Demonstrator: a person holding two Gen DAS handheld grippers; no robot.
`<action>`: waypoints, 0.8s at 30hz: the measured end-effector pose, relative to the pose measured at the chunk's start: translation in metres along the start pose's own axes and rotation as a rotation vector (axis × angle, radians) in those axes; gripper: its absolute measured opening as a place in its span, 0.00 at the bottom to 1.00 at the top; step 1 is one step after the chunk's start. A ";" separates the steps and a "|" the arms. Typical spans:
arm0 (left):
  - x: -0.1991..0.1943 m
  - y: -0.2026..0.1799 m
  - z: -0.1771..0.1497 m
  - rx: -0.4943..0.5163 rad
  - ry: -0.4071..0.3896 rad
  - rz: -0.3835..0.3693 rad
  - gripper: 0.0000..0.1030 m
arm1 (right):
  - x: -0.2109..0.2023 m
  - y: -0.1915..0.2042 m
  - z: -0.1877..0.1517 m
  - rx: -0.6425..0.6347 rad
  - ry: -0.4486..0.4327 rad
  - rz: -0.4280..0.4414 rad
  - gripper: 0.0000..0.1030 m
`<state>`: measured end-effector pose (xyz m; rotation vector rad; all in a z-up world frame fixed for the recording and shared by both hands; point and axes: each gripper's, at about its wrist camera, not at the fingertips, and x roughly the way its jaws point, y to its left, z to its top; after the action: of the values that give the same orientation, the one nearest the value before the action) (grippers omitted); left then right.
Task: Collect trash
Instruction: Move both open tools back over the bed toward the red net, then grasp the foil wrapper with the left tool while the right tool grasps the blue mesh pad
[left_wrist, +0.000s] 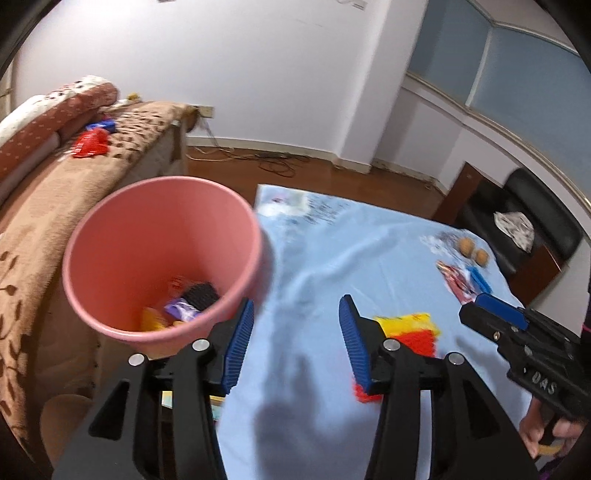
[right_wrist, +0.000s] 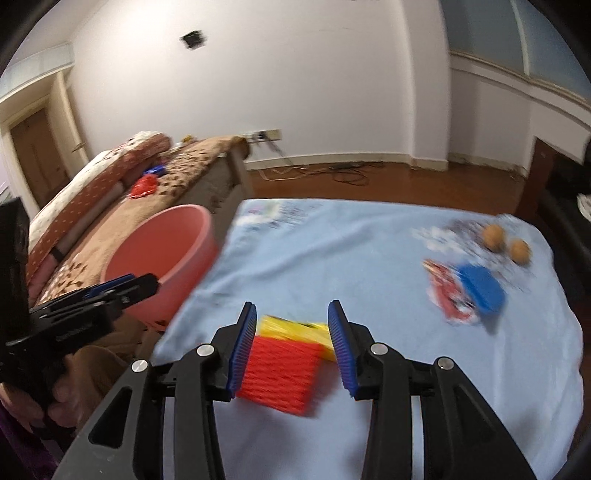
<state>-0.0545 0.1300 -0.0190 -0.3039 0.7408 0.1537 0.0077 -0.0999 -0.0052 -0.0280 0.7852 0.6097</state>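
Observation:
A pink bin (left_wrist: 162, 258) stands at the left edge of the blue-covered table (left_wrist: 332, 258) and holds several wrappers (left_wrist: 184, 306). My left gripper (left_wrist: 295, 325) is open and empty just right of the bin's rim. A red and yellow wrapper (right_wrist: 284, 365) lies on the cloth; my right gripper (right_wrist: 291, 332) is open with its fingers on either side of it. The wrapper also shows in the left wrist view (left_wrist: 410, 328). A red printed packet (right_wrist: 448, 295) with a blue packet (right_wrist: 480, 291) on it lies at the right. The bin also shows in the right wrist view (right_wrist: 166, 254).
Two brown round things (right_wrist: 506, 242) lie at the table's far right. A bed with a brown blanket (left_wrist: 74, 192) stands left of the bin, with a red wrapper (left_wrist: 90, 144) and a blue one (left_wrist: 103, 125) on it. A black chair (left_wrist: 517, 221) stands right.

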 end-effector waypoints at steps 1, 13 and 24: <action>0.002 -0.004 -0.001 0.011 0.007 -0.013 0.47 | -0.002 -0.009 -0.002 0.015 0.001 -0.014 0.39; 0.032 -0.057 -0.022 0.205 0.113 -0.120 0.47 | -0.008 -0.096 -0.023 0.194 0.028 -0.094 0.39; 0.052 -0.098 -0.007 0.298 0.133 -0.191 0.47 | -0.002 -0.129 -0.018 0.229 0.014 -0.149 0.42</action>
<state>0.0028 0.0364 -0.0375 -0.0999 0.8499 -0.1582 0.0621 -0.2126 -0.0423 0.1181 0.8539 0.3768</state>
